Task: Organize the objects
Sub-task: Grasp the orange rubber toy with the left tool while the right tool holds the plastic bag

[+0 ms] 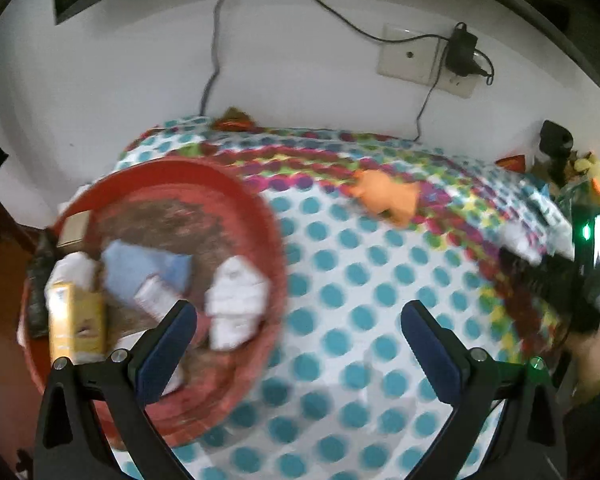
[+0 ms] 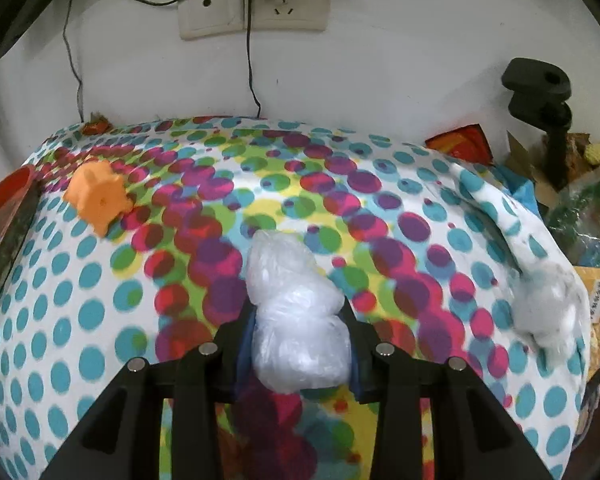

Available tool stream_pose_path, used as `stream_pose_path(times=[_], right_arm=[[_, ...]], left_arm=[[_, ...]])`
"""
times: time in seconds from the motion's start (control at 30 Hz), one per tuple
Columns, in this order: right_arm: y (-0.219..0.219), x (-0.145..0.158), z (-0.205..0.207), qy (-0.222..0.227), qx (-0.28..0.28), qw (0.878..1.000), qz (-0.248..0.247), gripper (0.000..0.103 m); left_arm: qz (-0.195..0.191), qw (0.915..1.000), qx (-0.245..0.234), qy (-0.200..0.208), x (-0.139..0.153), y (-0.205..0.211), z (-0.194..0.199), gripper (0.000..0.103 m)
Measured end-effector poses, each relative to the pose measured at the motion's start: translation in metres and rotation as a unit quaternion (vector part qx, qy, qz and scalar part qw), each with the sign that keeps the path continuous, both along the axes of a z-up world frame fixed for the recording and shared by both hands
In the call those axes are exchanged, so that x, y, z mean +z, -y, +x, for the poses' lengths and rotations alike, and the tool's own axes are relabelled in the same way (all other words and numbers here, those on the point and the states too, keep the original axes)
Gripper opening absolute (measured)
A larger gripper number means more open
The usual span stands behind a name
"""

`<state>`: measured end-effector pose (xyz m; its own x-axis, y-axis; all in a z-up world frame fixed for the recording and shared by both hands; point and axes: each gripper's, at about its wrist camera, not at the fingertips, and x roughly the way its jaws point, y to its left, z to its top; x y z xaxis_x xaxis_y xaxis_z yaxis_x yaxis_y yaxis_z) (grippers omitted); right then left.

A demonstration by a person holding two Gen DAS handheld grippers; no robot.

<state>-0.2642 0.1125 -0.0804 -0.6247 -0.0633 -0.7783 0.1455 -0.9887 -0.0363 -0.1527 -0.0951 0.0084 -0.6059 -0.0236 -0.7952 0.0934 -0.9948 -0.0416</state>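
Note:
My left gripper (image 1: 298, 320) is open and empty, hovering over the dotted cloth beside the red basin (image 1: 260, 216). The basin holds a yellow box (image 1: 76, 320), a blue cloth (image 1: 140, 272) and white packets (image 1: 236, 304). An orange toy (image 1: 388, 196) lies on the cloth beyond; it also shows in the right wrist view (image 2: 98, 196). My right gripper (image 2: 298, 320) is shut on a clear plastic bag bundle (image 2: 296, 312) and holds it above the cloth. A second crumpled clear bag (image 2: 548, 308) lies at the right edge.
The table wears a colourful dotted cloth (image 2: 204, 216). A wall socket with plugged chargers (image 2: 260, 4) and hanging cables sits behind. A black clamp stand (image 2: 540, 96), a red-orange packet (image 2: 464, 144) and cluttered bags crowd the far right.

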Motion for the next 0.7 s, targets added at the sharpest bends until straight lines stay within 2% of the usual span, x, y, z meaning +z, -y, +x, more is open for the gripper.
stream_pose_path(times=[0.1, 0.2, 0.37, 0.5, 0.6, 0.7], right_arm=[[-0.001, 0.0, 0.002, 0.0, 0.001, 1.0, 0.0, 0.037], [-0.002, 0.0, 0.002, 0.0, 0.002, 1.0, -0.001, 0.037], [-0.003, 0.0, 0.002, 0.0, 0.002, 1.0, -0.002, 0.039], [-0.004, 0.0, 0.003, 0.0, 0.003, 1.0, -0.001, 0.039], [-0.005, 0.001, 0.003, 0.0, 0.003, 1.0, -0.002, 0.039], [-0.005, 0.001, 0.002, 0.0, 0.004, 1.0, -0.003, 0.039]], left_arm=[[0.013, 0.9998, 0.003, 0.016, -0.002, -0.021, -0.026, 0.102], [0.043, 0.9983, 0.011, 0.038, -0.007, -0.037, -0.053, 0.102], [0.046, 0.9962, 0.027, 0.069, -0.021, -0.054, -0.092, 0.102], [0.072, 0.9928, 0.038, 0.088, -0.028, -0.062, -0.12, 0.102], [0.103, 0.9875, 0.064, 0.1, -0.032, -0.061, -0.14, 0.102], [0.143, 0.9777, 0.094, 0.122, -0.042, -0.057, -0.158, 0.102]])
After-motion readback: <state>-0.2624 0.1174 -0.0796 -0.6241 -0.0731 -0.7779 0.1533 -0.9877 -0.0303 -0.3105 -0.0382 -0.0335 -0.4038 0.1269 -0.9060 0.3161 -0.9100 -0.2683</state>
